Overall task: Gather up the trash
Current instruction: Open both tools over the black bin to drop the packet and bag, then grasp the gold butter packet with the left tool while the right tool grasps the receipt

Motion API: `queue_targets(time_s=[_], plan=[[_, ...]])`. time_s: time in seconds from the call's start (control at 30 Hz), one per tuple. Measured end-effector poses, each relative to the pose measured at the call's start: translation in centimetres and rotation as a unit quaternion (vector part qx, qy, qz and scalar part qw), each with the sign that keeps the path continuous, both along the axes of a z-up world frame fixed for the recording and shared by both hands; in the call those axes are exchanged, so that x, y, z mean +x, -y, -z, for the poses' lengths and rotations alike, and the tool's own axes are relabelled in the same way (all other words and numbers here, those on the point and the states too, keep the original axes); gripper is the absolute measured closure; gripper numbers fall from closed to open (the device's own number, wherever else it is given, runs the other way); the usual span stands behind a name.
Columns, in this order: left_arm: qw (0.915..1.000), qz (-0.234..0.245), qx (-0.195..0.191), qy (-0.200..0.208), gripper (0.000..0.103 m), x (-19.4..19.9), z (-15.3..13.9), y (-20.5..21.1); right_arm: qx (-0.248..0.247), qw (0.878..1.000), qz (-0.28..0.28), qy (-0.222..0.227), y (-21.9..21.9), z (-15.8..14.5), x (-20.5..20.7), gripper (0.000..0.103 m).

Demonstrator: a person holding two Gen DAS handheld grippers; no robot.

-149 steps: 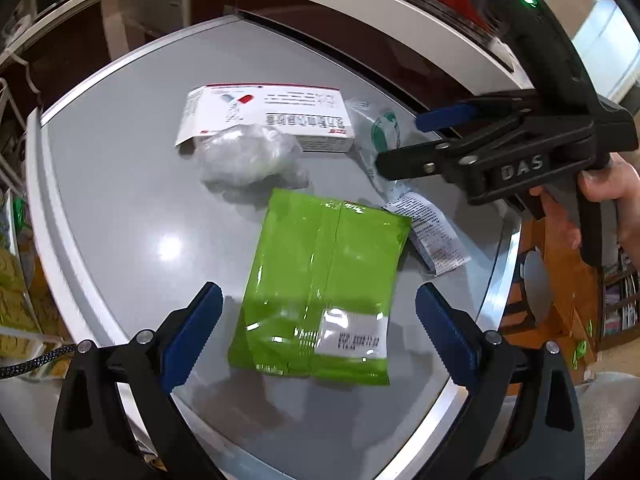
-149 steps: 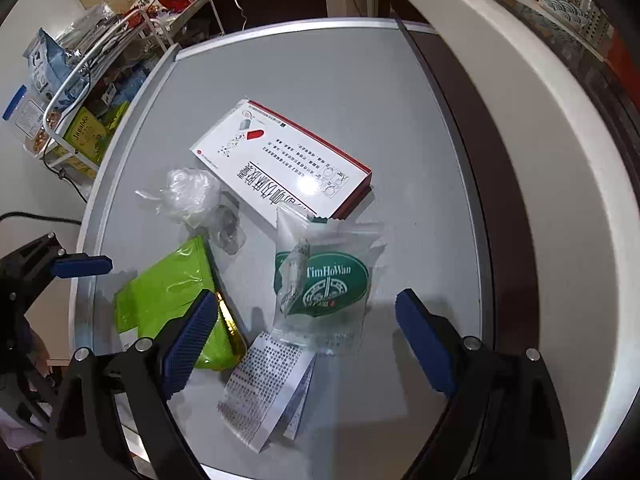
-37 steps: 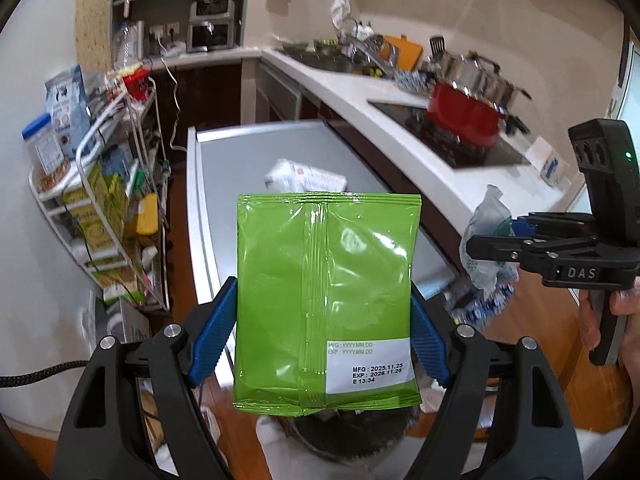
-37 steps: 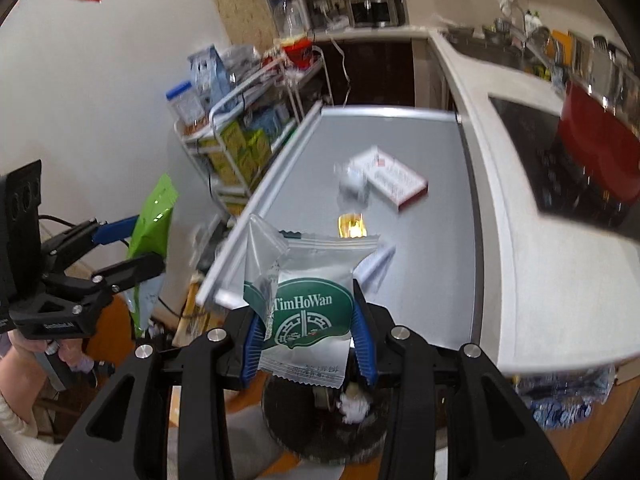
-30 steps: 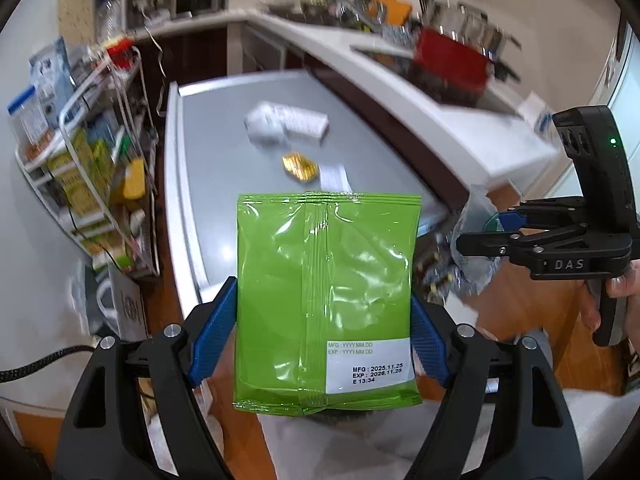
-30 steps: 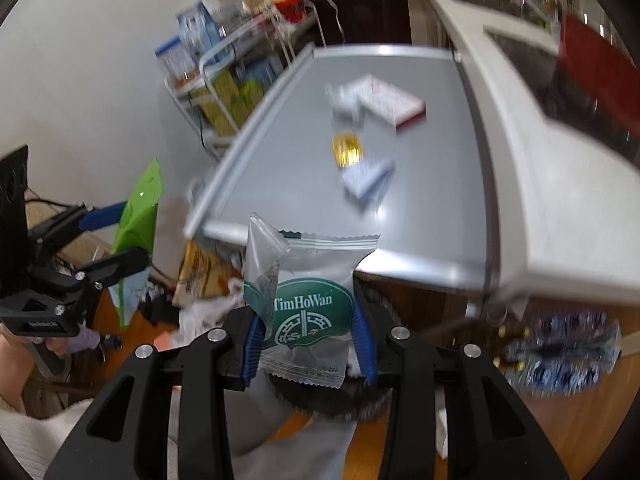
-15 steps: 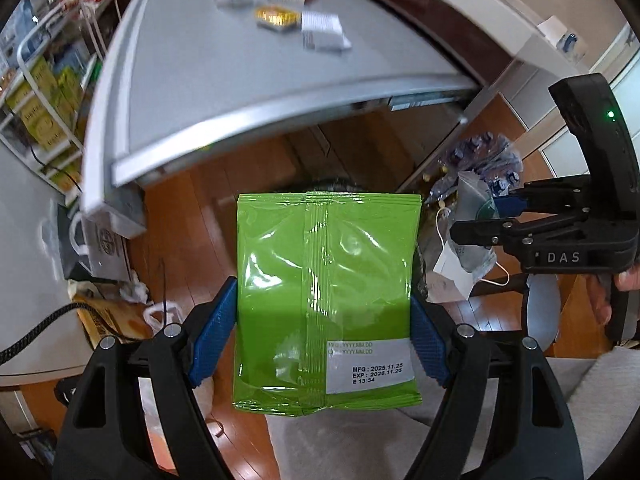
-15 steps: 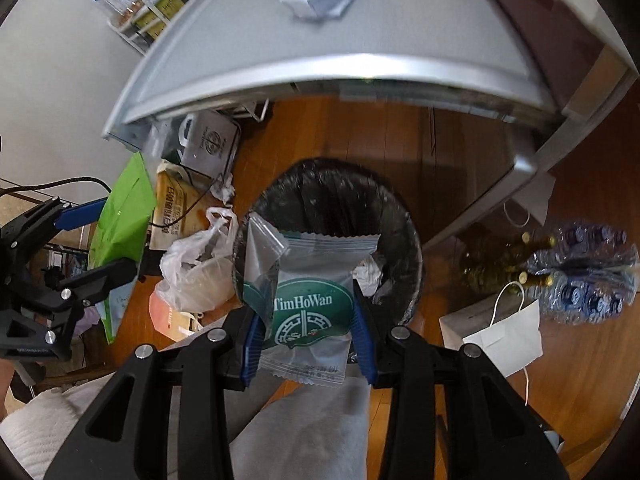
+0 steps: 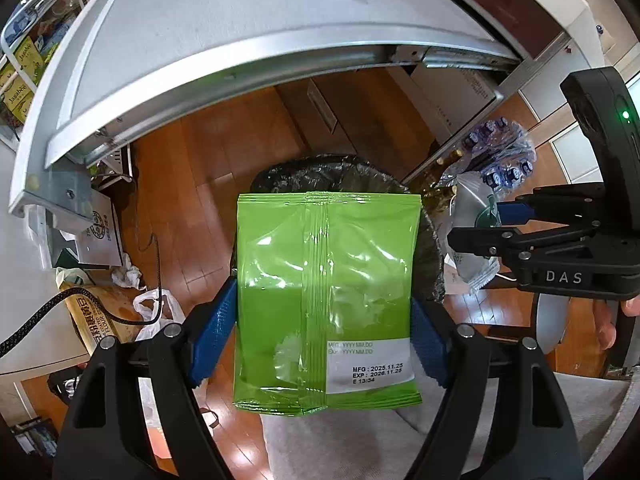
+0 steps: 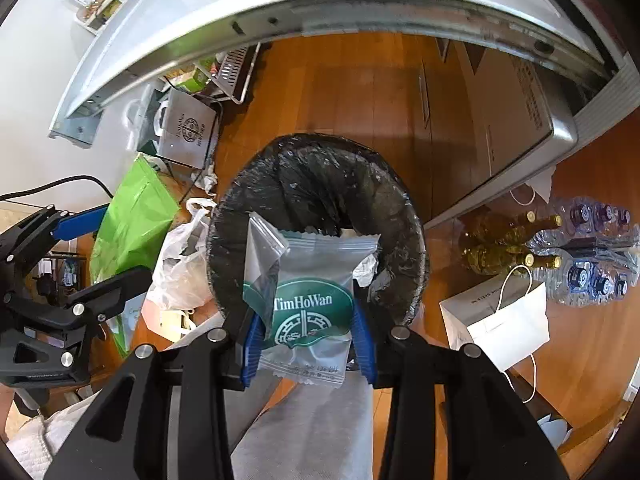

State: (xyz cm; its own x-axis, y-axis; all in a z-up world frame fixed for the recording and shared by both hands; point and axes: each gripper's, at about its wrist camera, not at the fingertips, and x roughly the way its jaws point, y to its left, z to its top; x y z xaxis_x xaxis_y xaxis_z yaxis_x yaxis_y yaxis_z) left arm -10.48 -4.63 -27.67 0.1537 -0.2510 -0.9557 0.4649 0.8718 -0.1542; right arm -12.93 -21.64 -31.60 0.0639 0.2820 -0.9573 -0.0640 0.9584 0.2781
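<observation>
Ahead of both tongs, the grey worktop (image 9: 208, 40) ends in a metal edge over wooden floor (image 10: 360, 92). The left tongs (image 9: 324, 332) clamp a green packet (image 9: 326, 280); the right tongs (image 10: 308, 340) clamp a clear TimHoWan wrapper (image 10: 312, 300). Both hang over the black-lined bin (image 10: 320, 184), bags and bottles crowding its sides.

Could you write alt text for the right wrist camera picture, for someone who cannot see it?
The right gripper holds a clear TimHoWan wrapper above a black-lined trash bin on a wooden floor; at left, the left gripper holds a green packet.
</observation>
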Motion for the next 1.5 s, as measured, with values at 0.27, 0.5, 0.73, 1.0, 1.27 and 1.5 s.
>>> queue_targets(time_s=[0.27,0.5,0.73,1.0,1.27,1.5], plan=[[0.9997,-0.002,-0.019,-0.012,0.019,0.4,-0.2,0.0,-0.004,1.000,0.010,-0.002,0.2,0.0,0.1,0.046],[0.9998,-0.001,-0.016,-0.012,0.017,0.4,-0.3,-0.2,-0.003,1.000,0.019,0.006,0.9,-0.6,0.2,0.038],[0.9997,-0.015,-0.020,-0.005,0.017,0.4,-1.2,-1.3,-0.010,0.999,0.030,0.024,2.0,-2.5,-0.3,0.037],[0.9989,-0.036,-0.028,0.007,0.017,0.1,-3.0,-3.1,-0.018,0.997,0.041,0.068,2.4,-6.7,-0.5,0.037],[0.9962,-0.049,-0.053,0.049,0.017,0.2,-6.8,-4.7,-0.071,0.978,0.027,0.192,-1.0,-13.7,4.5,0.025],[0.9918,-0.057,-0.079,0.083,0.017,2.2,-9.8,-6.1,-0.080,0.977,0.067,0.184,-2.9,-12.1,12.7,0.025]])
